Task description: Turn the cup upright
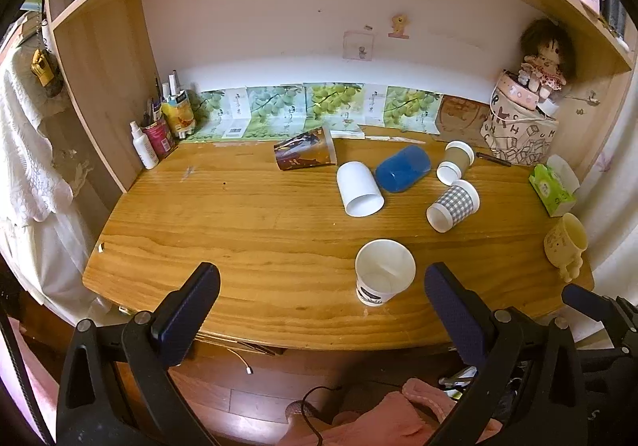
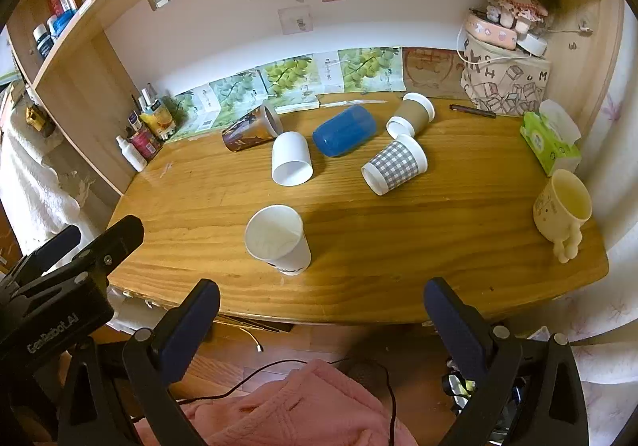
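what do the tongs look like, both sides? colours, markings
Left tongs and right tongs match: black plastic frames with silver rivets, and flat dark navy textured pads. The left unit's body, seen from the right wrist camera, carries white "GenRobot.AI" lettering.

White paper cup stands upright near the desk's front edge.
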`<state>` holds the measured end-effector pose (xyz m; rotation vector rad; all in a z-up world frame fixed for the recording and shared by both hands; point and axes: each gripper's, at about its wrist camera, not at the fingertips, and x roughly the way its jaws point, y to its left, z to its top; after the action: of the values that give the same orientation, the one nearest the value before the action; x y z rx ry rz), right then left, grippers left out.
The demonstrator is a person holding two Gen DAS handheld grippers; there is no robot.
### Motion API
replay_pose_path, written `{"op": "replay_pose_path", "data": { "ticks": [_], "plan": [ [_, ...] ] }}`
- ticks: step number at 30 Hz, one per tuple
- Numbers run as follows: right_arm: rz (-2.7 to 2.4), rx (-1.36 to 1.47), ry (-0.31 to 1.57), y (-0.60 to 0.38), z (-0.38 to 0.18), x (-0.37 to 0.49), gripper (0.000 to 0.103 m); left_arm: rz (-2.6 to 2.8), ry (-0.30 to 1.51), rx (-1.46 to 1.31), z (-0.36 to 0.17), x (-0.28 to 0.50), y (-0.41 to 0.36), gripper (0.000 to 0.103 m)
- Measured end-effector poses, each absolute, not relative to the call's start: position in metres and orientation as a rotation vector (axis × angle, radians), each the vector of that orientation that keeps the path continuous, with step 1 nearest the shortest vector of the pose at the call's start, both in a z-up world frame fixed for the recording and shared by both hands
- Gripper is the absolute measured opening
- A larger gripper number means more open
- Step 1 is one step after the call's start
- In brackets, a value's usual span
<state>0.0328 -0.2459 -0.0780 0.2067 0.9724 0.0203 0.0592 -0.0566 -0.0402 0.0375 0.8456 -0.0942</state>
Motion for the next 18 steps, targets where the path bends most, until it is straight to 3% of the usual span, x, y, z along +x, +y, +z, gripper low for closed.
{"op": "replay_pose_path", "data": {
  "ticks": [18],
  "plan": [
    [-0.021,0.226,1.014,-0.2512,-0.0847,0.04,0.102,-0.126,0.841,0.034,-0.0406,0.0659,-0.0632,0.102]
  ]
}}
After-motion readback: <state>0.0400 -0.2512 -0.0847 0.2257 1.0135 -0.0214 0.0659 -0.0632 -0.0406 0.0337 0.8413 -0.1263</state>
